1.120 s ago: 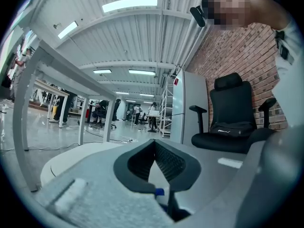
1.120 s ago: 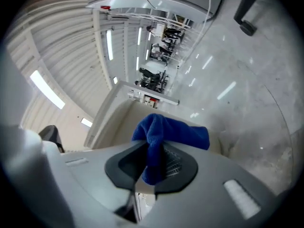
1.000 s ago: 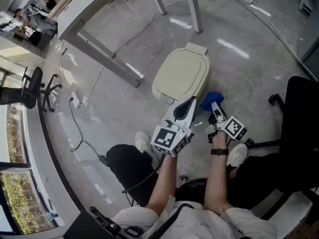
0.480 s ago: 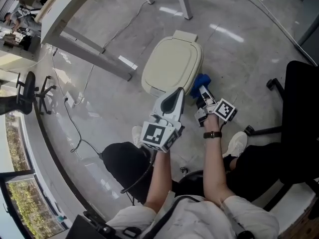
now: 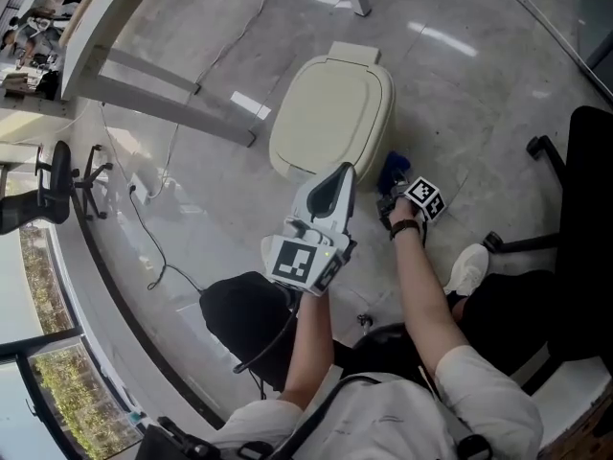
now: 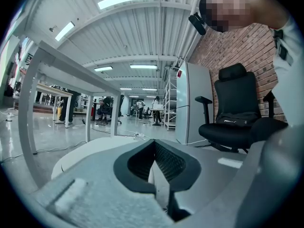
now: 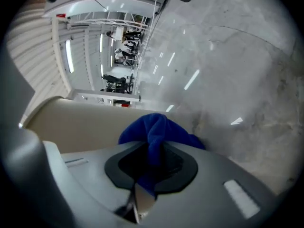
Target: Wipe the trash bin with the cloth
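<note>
A cream trash bin [image 5: 330,113] with its lid down stands on the concrete floor. My right gripper [image 5: 393,182] is shut on a blue cloth [image 5: 394,168] and holds it low beside the bin's right side. In the right gripper view the blue cloth [image 7: 159,132] bulges out between the jaws, with the bin's cream wall [image 7: 80,122] just to the left. My left gripper [image 5: 340,175] hovers at the bin's near edge, shut with nothing in it. The bin's lid [image 6: 95,148] shows beyond the left gripper [image 6: 156,158].
A white table frame [image 5: 144,75] stands to the bin's left, with cables [image 5: 158,247] trailing on the floor. A black office chair [image 5: 584,209] is at the right and a black bag [image 5: 244,319] lies by the person's feet. More office chairs [image 5: 48,180] stand at far left.
The right gripper has moved down with the cloth along the bin's right side, closer to the floor. The left gripper has stayed at the bin's near edge.
</note>
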`<move>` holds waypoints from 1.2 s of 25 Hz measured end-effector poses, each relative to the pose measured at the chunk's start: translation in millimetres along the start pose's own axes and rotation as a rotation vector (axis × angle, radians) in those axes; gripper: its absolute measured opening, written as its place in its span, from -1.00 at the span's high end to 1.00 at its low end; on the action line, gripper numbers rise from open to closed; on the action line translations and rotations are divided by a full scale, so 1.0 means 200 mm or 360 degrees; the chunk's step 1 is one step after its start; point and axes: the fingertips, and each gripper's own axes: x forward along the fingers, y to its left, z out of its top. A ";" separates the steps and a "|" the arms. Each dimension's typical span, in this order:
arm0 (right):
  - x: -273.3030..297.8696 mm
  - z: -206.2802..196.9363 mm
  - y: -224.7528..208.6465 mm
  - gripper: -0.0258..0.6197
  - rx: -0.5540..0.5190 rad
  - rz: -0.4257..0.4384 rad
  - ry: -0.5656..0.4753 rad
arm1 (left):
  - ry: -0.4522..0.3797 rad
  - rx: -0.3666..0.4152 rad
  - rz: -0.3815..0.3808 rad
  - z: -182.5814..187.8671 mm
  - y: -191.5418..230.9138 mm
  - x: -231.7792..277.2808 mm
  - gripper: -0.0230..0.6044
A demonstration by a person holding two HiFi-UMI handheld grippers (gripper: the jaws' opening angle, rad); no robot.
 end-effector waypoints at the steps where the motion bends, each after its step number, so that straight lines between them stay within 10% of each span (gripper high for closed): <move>1: 0.01 -0.02 -0.06 0.79 -0.0046 -0.0065 0.0043 | 0.0003 0.0005 -0.0004 0.00 0.00 0.01 0.93; 6: 0.01 0.00 0.02 0.80 -0.0370 -0.0125 0.0248 | -0.0003 -0.0005 -0.0051 0.03 -0.01 0.04 0.93; 15: -0.55 0.36 1.20 0.80 -0.0582 0.0841 -0.0216 | -0.0106 -0.0018 -0.0171 0.22 -0.10 0.15 0.93; 21: -0.55 0.21 1.48 0.80 -0.0506 0.1415 0.0096 | -0.0079 0.0046 -0.0171 0.17 -0.10 0.14 0.93; 24: -0.35 0.32 1.29 0.80 -0.0371 0.1295 0.0071 | -0.0070 0.0052 -0.0155 0.16 -0.07 0.13 0.93; 30: 0.11 0.39 0.55 0.79 -0.0034 0.0491 0.0099 | -0.0051 0.0056 -0.0114 0.14 0.01 0.12 0.93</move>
